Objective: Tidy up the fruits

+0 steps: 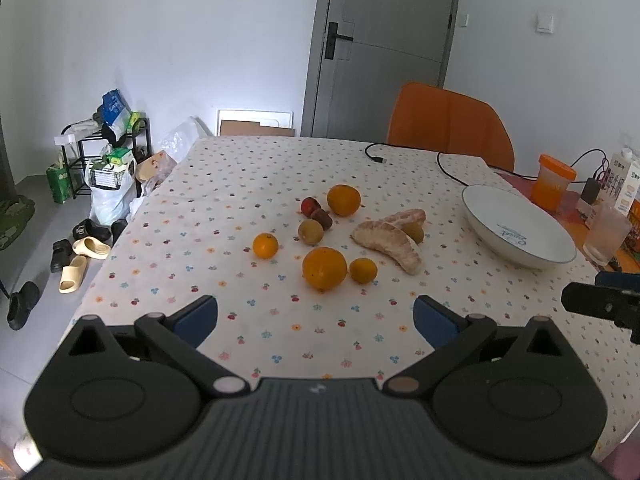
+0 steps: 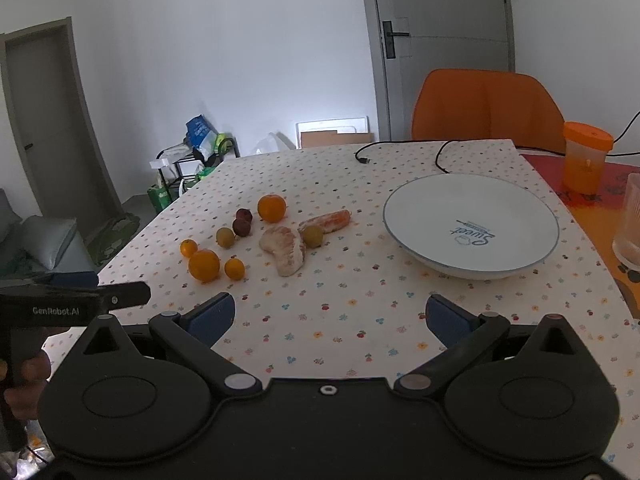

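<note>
Both grippers' jaws gape empty; only the left view shows slippers (image 1: 86, 254)

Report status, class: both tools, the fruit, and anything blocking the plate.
Left tool open, empty; right tool open, empty. Fruit loose on the tablecloth, none in the white plate. Path to plate unobstructed.

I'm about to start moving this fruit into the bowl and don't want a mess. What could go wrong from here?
1. The round oranges and small fruits sit loose in a tight cluster; nudging one may send it rolling across the tablecloth.
2. The peeled pomelo segments look soft; the left gripper or right gripper might crush them.
3. The bowl stands near a glass and an orange cup; a wide swing might hit them.
</note>
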Demonstrator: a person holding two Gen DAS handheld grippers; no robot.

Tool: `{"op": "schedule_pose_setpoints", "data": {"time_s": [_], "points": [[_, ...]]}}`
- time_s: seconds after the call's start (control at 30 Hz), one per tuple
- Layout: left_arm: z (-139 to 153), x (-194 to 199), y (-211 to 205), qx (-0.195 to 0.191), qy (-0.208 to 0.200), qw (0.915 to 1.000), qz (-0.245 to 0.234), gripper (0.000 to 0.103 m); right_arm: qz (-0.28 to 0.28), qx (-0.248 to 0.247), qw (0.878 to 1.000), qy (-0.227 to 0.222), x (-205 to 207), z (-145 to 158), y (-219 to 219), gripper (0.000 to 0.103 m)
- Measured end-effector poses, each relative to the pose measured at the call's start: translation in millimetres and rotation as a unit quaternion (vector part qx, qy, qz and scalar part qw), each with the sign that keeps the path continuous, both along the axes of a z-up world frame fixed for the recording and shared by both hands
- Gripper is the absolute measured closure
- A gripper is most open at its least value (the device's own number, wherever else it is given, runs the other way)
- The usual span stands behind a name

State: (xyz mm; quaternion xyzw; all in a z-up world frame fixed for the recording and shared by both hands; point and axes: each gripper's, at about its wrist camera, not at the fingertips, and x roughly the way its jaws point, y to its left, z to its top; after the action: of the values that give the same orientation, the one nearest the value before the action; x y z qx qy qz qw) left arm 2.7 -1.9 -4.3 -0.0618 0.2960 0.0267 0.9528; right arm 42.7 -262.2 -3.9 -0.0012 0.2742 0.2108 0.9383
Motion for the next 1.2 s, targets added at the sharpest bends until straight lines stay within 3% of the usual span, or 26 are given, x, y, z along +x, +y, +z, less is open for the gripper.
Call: {"op": "schedule_pose_setpoints", "data": {"time_s": [0.17,0.3,0.83,1.03,1.2], "points": [[-2.7,1.7,1.1,0.000,-0.005,1.0000,0.003,0.000,0.007,0.001,1.000,0.004,3.2,-2.8,0.0,0.000],[-5.8,3.6,3.8,-0.002,-0.012,0.9999,0.008,0.000,0.025,0.033,0.999,0.013,6.4,-4.3,-3.9,0.000],[-16.8,26.7,14.9,-0.011,-0.045,0.9985,0.029,0.003,0.066,0.049,0.997,0.006,29.9,-16.8,8.1,0.000],[-28.1,32.1,25.6,-0.023,-0.043,0.9980,0.039,0.011,0.079,0.051,0.996,0.010,44.2,-26.5,11.8,0.002],[-35.9,37.5,30.6,-0.030,-0.039,0.9977,0.046,0.019,0.094,0.053,0.994,0.025,55.2,-38.8,17.5,0.014]]}}
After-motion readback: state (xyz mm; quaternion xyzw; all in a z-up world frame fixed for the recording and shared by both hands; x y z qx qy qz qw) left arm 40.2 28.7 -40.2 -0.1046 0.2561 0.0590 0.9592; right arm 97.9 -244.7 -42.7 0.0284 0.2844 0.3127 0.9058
